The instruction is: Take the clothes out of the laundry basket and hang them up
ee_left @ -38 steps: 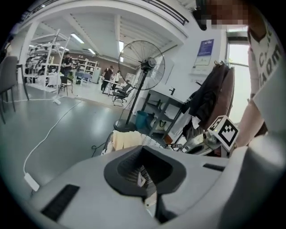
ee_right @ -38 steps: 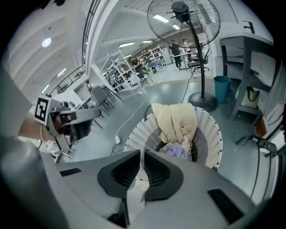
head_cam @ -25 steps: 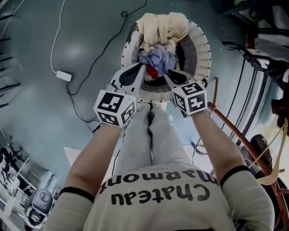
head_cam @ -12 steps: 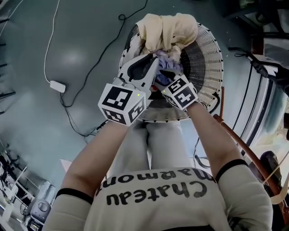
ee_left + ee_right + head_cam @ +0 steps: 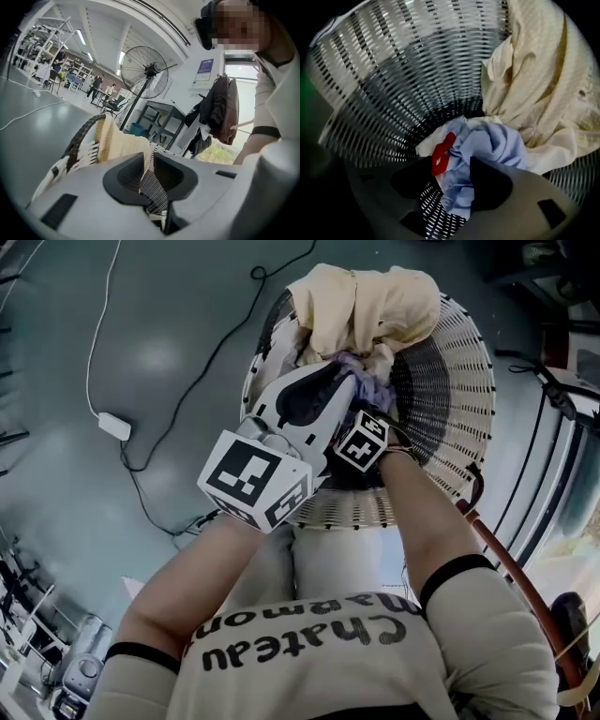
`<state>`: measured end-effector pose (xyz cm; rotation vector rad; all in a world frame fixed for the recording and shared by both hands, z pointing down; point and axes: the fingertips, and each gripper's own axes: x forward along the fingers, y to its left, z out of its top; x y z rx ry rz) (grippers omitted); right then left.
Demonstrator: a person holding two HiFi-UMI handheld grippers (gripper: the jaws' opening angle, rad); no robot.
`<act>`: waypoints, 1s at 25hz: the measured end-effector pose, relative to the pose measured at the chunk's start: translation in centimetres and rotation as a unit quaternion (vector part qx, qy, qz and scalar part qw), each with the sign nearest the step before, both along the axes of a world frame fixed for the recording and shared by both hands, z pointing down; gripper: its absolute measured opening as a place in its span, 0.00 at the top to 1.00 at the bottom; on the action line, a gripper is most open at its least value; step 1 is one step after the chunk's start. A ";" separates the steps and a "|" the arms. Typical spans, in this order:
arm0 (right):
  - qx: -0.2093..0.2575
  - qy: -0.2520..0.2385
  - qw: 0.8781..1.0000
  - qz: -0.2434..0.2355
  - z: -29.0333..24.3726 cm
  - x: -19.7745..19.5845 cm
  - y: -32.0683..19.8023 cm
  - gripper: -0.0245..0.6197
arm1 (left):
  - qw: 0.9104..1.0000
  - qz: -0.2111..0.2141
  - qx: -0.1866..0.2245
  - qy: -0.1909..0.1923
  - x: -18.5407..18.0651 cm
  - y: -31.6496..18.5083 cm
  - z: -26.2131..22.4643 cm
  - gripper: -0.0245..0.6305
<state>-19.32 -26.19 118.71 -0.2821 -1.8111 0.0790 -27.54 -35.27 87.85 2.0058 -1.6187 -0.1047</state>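
Now right gripper [image 5: 454,164] steeply down in laundry basket [image 5: 450,390], just-widening jaws astride blue garment [image 5: 497,143]; left gripper [image 5: 149,154] level, jaws newly ajar.

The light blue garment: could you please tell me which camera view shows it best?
The right gripper view: the light blue garment lies close up, its folds clear. The head view shows only a small patch just under the cream cloth; the left gripper view shows none of it.

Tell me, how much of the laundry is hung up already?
Done: nothing that shows. In hand: the right tongs, jaws just opened wider, sit down in the basket with the blue garment between them, not pinched. To do: lifting that and the cream cloth out and hanging both.
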 end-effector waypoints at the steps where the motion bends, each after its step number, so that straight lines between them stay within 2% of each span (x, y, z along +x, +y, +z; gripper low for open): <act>1: -0.001 0.006 1.000 0.000 1.0 0.2 0.1 0.56 | 1.000 0.003 0.003 -0.001 0.0 -0.2 0.1 0.87; 6: 0.006 0.017 1.000 -0.014 5.7 0.8 0.6 0.51 | 0.999 0.014 0.021 -0.022 -0.3 -0.9 0.9 0.87; 9: 0.024 0.016 1.000 0.007 8.1 0.6 0.1 0.50 | 0.999 0.008 0.027 -0.023 -0.7 -0.7 1.9 0.87; 10: 0.031 0.017 0.999 0.009 8.6 0.6 -0.1 0.52 | 0.999 0.007 0.029 -0.022 -0.7 -0.7 2.1 0.87; 13: 0.037 0.026 0.999 -0.009 8.3 0.9 -0.8 0.80 | 0.999 0.005 0.037 -0.012 -0.9 -0.5 1.6 0.87; 15: 0.018 0.031 0.999 0.001 5.9 1.0 -1.1 0.86 | 0.999 0.001 0.036 -0.006 -1.1 -0.2 0.2 0.87; 18: -0.012 0.035 0.998 0.045 0.2 1.1 -1.2 0.88 | 1.000 -0.015 0.025 -0.001 -1.7 0.6 -3.0 0.87; 21: -0.028 0.027 0.997 0.072 -6.9 0.9 -1.3 0.88 | 0.999 -0.039 0.015 -0.024 -2.4 1.9 -7.0 0.86; 25: -0.032 0.005 0.992 0.120 -16.9 0.8 -1.7 0.89 | 0.998 -0.049 -0.005 -0.046 -1.9 4.7 -12.5 0.86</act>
